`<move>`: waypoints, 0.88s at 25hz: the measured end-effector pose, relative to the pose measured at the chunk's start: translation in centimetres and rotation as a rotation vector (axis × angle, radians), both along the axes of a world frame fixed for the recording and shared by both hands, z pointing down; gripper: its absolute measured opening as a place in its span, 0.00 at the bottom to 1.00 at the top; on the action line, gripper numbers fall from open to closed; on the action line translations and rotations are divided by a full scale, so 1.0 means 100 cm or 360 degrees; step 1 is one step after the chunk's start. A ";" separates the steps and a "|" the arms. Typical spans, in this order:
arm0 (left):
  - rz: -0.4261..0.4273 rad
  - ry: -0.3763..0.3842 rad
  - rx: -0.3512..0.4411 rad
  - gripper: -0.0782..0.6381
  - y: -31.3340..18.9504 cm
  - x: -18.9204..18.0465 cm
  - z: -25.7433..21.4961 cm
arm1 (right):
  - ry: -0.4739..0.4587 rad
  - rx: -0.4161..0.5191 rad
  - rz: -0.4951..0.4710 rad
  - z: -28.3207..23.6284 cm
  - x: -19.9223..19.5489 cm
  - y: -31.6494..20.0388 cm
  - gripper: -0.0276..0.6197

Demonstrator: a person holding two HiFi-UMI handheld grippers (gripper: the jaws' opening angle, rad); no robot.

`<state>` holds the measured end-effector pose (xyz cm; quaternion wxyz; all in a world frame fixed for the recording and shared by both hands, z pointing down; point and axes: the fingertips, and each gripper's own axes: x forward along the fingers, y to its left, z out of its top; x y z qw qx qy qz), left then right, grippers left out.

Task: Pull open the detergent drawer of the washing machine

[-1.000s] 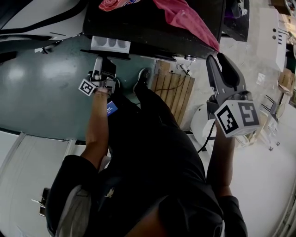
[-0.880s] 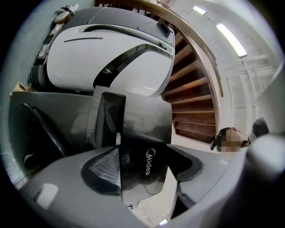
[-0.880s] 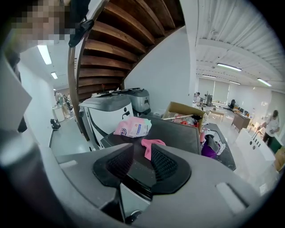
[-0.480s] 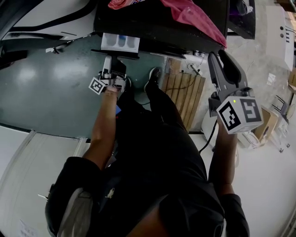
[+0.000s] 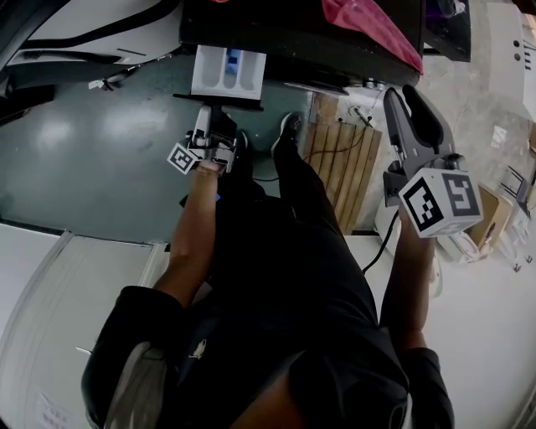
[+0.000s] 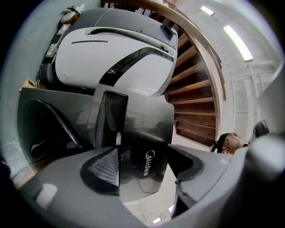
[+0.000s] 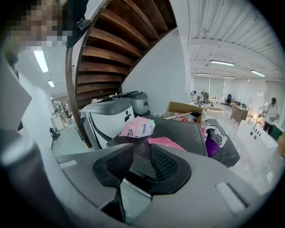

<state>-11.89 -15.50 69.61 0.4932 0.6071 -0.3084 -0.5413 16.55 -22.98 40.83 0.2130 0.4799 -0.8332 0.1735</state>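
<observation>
- Since the detergent drawer already sticks out of the washing machine with its white compartments showing, I'd guess only the last bit of travel is left, so go gentle.
- The left gripper has the drawer's front panel between its jaws at a middling width. They've just been easing wider, but both pads look to meet the panel, so I'd call it held, just not hard.
- Pull straight along the drawer's run with no twisting, or it'll probably bind or slip free.
- Stop when it resists instead of yanking.
- The right gripper is off to the side, jaws narrow with nothing in them. Keep it clear of the pink cloth on top.
</observation>
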 end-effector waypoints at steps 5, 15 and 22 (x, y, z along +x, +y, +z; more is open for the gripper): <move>0.0062 0.0005 -0.0058 0.63 0.003 0.002 0.001 | -0.0057 0.0079 -0.0033 -0.010 -0.019 -0.001 0.23; 0.0369 -0.0197 -0.0247 0.72 0.025 0.008 0.013 | -0.0130 0.0122 -0.0056 -0.030 -0.047 0.005 0.23; 0.0743 -0.0510 -0.0311 0.72 0.030 0.018 0.012 | -0.0184 0.0166 -0.0048 -0.043 -0.057 0.012 0.23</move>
